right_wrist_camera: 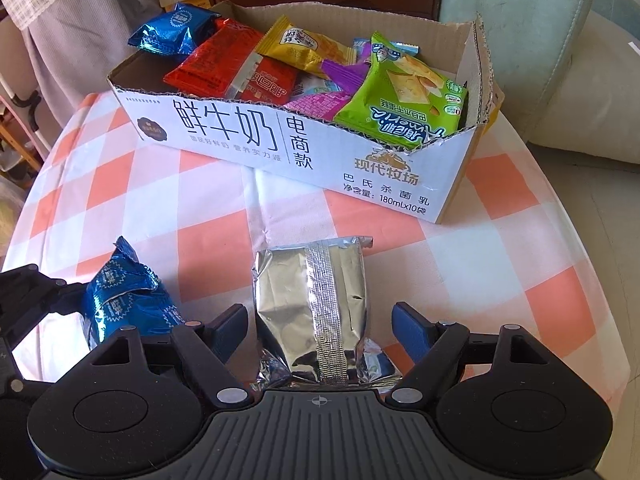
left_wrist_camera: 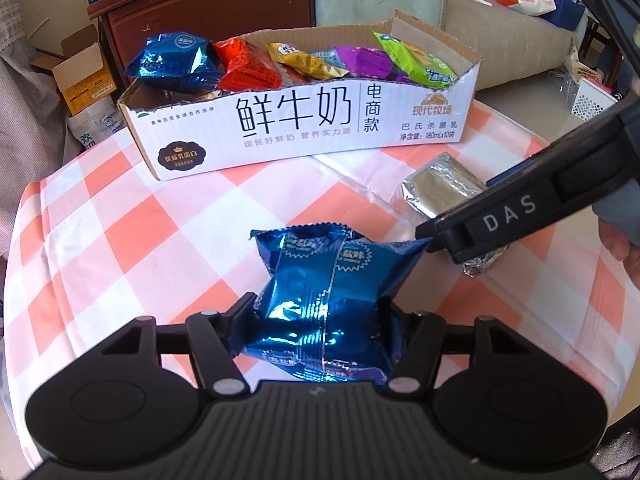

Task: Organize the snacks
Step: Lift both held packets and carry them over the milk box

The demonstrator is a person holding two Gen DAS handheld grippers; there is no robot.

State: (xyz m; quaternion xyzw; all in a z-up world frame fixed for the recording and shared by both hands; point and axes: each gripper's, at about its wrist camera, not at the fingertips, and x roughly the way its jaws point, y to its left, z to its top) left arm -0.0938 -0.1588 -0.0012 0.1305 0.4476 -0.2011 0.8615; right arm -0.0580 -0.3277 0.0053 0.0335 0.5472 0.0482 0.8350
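Note:
A white milk carton box (left_wrist_camera: 280, 124) (right_wrist_camera: 240, 136) on the checked table holds several snack packets: blue, red, yellow, purple and green. My left gripper (left_wrist_camera: 318, 312) is shut on a blue foil snack packet (left_wrist_camera: 328, 292), which also shows at the left of the right wrist view (right_wrist_camera: 120, 300). My right gripper (right_wrist_camera: 320, 324) is open around a silver foil packet (right_wrist_camera: 316, 304) lying on the table; its fingers stand apart from the packet's sides. In the left wrist view the right gripper's body hides part of the silver packet (left_wrist_camera: 436, 188).
The table has a pink and white checked cloth (left_wrist_camera: 120, 216) (right_wrist_camera: 520, 240). A dark wooden cabinet (left_wrist_camera: 208, 4) and a pale sofa (right_wrist_camera: 540, 40) stand behind the table. Small cardboard boxes (left_wrist_camera: 80, 72) sit on the floor at left.

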